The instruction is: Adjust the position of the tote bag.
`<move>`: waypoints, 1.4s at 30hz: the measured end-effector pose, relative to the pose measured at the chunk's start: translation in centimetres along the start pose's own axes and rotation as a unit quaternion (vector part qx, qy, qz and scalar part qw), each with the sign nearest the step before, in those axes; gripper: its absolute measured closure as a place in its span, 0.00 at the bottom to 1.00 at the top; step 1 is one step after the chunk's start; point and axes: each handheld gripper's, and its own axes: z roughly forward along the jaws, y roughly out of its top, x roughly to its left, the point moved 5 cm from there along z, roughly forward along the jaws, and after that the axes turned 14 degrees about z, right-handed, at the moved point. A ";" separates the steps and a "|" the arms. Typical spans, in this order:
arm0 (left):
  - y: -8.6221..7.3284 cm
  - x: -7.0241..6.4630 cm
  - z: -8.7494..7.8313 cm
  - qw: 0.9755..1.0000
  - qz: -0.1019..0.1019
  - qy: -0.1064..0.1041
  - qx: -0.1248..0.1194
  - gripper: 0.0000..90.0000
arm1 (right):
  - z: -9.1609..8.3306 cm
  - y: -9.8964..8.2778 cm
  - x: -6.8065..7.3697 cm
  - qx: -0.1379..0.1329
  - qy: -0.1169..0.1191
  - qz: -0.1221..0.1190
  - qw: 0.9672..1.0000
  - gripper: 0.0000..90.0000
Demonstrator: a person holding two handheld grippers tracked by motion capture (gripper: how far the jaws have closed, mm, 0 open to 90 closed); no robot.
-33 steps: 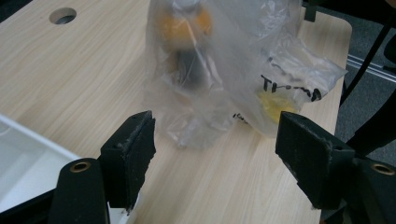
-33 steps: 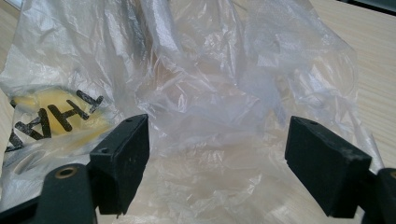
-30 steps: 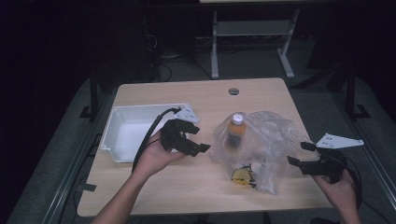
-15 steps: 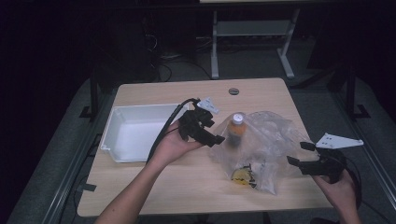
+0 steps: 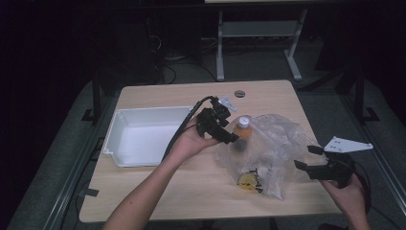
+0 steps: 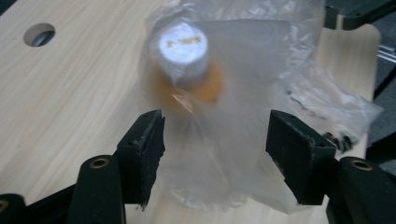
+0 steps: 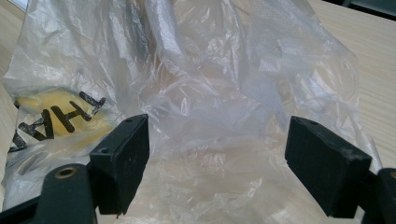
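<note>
A clear plastic bag (image 5: 277, 143) lies crumpled on the wooden table (image 5: 167, 191). Inside it stands an orange bottle (image 5: 243, 129) with a white cap (image 6: 183, 46). My left gripper (image 5: 232, 139) reaches the bag from the left, right beside the bottle. Its jaws have just been closing. In the left gripper view they (image 6: 215, 135) stand apart around loose bag film (image 6: 219, 177), the bottle a little beyond them, no pad pressing. My right gripper (image 5: 305, 157) stays at the bag's right side, open (image 7: 217, 144), aimed at the bag (image 7: 201, 70).
A white tray (image 5: 143, 111) sits at the table's left, just behind my left forearm. The bag carries a yellow print with black letters (image 5: 247, 180) (image 7: 56, 112) near the front. A round cable hole (image 5: 239, 93) (image 6: 39, 34) marks the table's far side.
My left gripper has travelled right, from beside the tray to the bottle in the bag. The right gripper and the bag have stayed where they were.
</note>
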 end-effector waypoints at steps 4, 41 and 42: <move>0.2 0.5 0.5 1.000 -0.005 0.004 0.008 0.43 | 0.0 0.0 0.0 -0.001 -0.001 0.000 1.000 0.24; -1.7 2.5 2.0 0.996 -0.001 0.038 0.086 1.00 | -0.1 0.0 0.0 -0.006 -0.002 0.001 1.000 0.24; -1.9 2.6 2.0 0.995 -0.006 0.039 0.088 1.00 | -0.1 0.0 0.0 -0.006 -0.003 -0.001 1.000 0.24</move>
